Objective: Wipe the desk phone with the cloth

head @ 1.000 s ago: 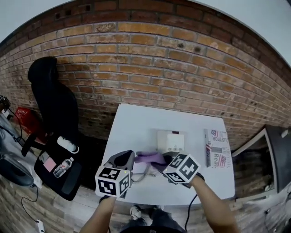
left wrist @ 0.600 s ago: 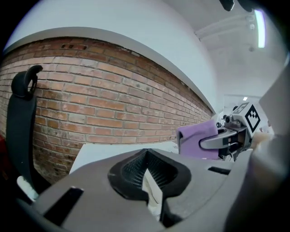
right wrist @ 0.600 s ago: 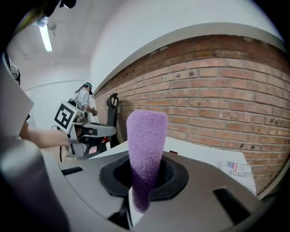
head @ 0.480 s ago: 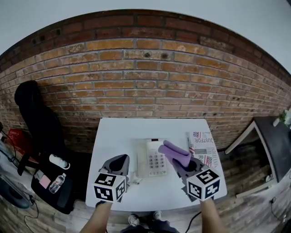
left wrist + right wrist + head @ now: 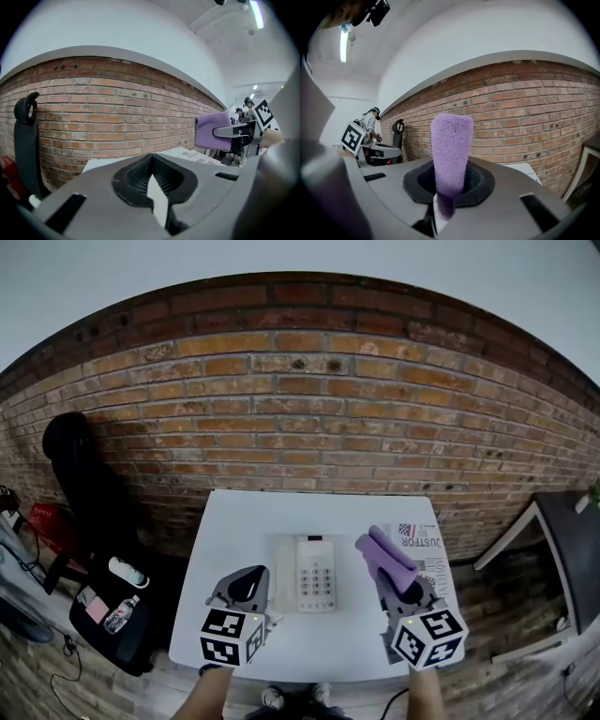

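A white desk phone (image 5: pixel 316 575) with a grey keypad lies in the middle of the white table (image 5: pixel 281 512). My right gripper (image 5: pixel 398 582) is right of the phone, raised and shut on a folded purple cloth (image 5: pixel 385 556) that sticks up from its jaws. The right gripper view has the cloth (image 5: pixel 451 150) standing upright between the pads of that gripper (image 5: pixel 449 183). My left gripper (image 5: pixel 246 589) hovers at the phone's left front, apart from it. In its own view the left gripper (image 5: pixel 151 174) is shut and holds nothing, and the cloth (image 5: pixel 213 131) shows at the right.
A newspaper (image 5: pixel 427 549) lies on the table's right side, partly under the cloth. A brick wall (image 5: pixel 300 418) runs behind the table. A black office chair (image 5: pixel 84 484) stands to the left with a bottle (image 5: pixel 120 615) on its seat. A dark desk (image 5: pixel 572 549) stands at the right.
My right gripper has lifted the cloth off the phone's front and carried it right, over the newspaper's edge. The left gripper has stayed at the phone's left front.
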`<state>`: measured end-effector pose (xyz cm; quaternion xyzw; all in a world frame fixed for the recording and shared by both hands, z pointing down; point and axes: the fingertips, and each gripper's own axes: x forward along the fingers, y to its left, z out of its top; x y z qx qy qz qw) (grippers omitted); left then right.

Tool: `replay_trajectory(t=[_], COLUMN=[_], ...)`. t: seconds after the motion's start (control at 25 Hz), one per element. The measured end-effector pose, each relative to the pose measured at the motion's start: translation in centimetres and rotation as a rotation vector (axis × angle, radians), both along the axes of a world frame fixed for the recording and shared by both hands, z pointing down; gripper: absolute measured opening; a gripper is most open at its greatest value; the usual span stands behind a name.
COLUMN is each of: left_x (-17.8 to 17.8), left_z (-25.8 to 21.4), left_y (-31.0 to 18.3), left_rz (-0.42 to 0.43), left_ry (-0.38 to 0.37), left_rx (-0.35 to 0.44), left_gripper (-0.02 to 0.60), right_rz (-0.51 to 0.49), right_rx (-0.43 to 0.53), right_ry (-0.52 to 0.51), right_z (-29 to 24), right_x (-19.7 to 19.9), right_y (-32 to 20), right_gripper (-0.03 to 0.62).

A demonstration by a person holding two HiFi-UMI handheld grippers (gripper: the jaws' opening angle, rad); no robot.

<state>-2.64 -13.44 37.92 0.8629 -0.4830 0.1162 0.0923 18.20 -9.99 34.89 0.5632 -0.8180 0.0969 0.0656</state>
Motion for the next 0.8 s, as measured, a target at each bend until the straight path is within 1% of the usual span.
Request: replay_trajectory(t=[0.36,0.8], left_x=[0.1,0.4], left_z=[0.8,1.3], left_y=[0.4,0.5], left_rz=[-0.043,-0.038], left_ry=[-0.002,0.004], left_rx=[-0.022,-0.037], left_gripper=[0.005,0.005], right_rz=[-0.022,-0.039], right_rx=[-0.007,0.001], right_ry=[-0.012,-0.004], right_z=[1.0,1.1], right_x=[0.3,0.0], right_y=[-0.9,-1.0], right_gripper=[0.043,0.043])
